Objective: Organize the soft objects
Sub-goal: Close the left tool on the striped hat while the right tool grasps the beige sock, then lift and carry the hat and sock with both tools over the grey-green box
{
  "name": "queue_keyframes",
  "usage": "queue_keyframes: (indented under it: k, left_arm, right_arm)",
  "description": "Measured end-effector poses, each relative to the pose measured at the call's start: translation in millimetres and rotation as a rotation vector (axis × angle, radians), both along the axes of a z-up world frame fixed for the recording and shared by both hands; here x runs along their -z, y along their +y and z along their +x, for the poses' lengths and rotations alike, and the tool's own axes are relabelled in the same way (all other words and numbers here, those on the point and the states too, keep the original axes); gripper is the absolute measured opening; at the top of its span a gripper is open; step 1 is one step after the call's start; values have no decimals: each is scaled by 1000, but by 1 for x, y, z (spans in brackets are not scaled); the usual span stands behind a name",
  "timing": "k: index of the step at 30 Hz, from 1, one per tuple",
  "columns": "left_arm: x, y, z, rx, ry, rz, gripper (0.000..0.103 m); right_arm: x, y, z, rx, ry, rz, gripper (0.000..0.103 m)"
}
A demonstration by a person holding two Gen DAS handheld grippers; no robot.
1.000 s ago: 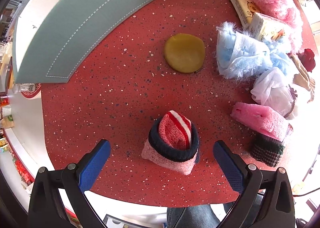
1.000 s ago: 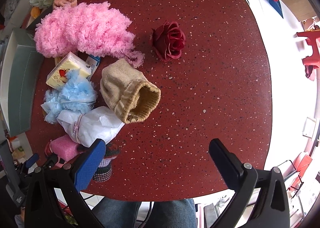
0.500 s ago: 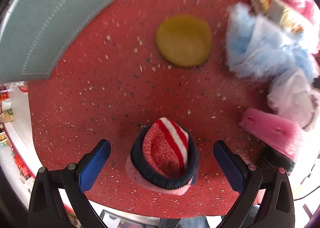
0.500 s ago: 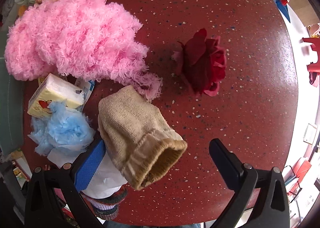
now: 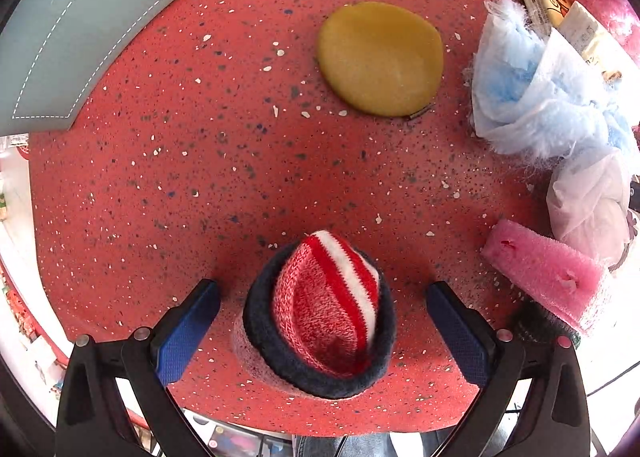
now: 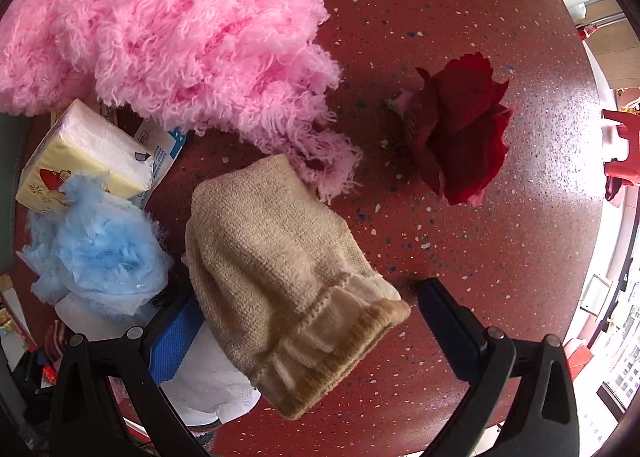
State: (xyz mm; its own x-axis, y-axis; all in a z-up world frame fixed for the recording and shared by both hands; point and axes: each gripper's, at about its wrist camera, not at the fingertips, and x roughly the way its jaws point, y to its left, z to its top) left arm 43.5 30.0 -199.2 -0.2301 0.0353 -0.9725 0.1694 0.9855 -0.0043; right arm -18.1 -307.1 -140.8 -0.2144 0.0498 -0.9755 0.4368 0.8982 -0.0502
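The left gripper (image 5: 322, 319), jaws wide, straddles a striped hat (image 5: 324, 317) on the table's (image 5: 200, 197) near edge; yellow disc (image 5: 380, 59) beyond.

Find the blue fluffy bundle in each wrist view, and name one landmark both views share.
Left wrist: blue bundle at the right edge, right of the yellow disc.
Right wrist: blue bundle at left, beside the beige hat.
Shared landmark: the tissue pack next to it.

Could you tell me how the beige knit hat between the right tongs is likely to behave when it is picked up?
The beige knit hat lies slumped and creased, so it will probably flop and fold. Its loose knit looks light and grippy, unlikely to slip. The open right tongs straddle its cuff, so the crown may dangle.
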Motion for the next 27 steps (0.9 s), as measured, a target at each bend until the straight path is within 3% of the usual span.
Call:
queue_keyframes:
  k: [2,5,8,9,10,12,13,14,16,17,27]
  left_arm:
    - [1,0,0,-1,10,2,103]
    - [4,-5,7,-1,17,7,103]
    - [2,-5,7,-14,-1,5,103]
    - [2,-3,5,-15,-1,6,102]
    - [0,-2,1,-19,1,5,98]
    - [-5,-2,-3,-17,-21,-4,86]
    - [-7,-4,-4,-7,-34,-8,74]
    - [-12,-6,-6,13,-53,-14,60]
    - [-19,-14,-8,68,-80,-22,40]
    - [-20,-16,-9,91,-85,-22,36]
    - [-40,-24,-36,237,-106,-33,36]
  right_arm:
    - [3,-2,4,-15,-3,-11,102]
    - [-1,17,11,-51,-10,-34,92]
    - [-11,29,20,-85,-36,-47,72]
    - [-13,30,21,-92,-45,-50,61]
    - [-14,32,22,-98,-50,-54,49]
    - [-18,33,23,-96,-66,-41,35]
    - [-18,33,23,-81,-73,-15,31]
    - [-18,32,22,-64,-75,9,31]
    - [-21,31,18,-41,-85,22,30]
    - [-23,31,16,-31,-90,26,30]
    - [-44,38,-21,72,-88,77,30]
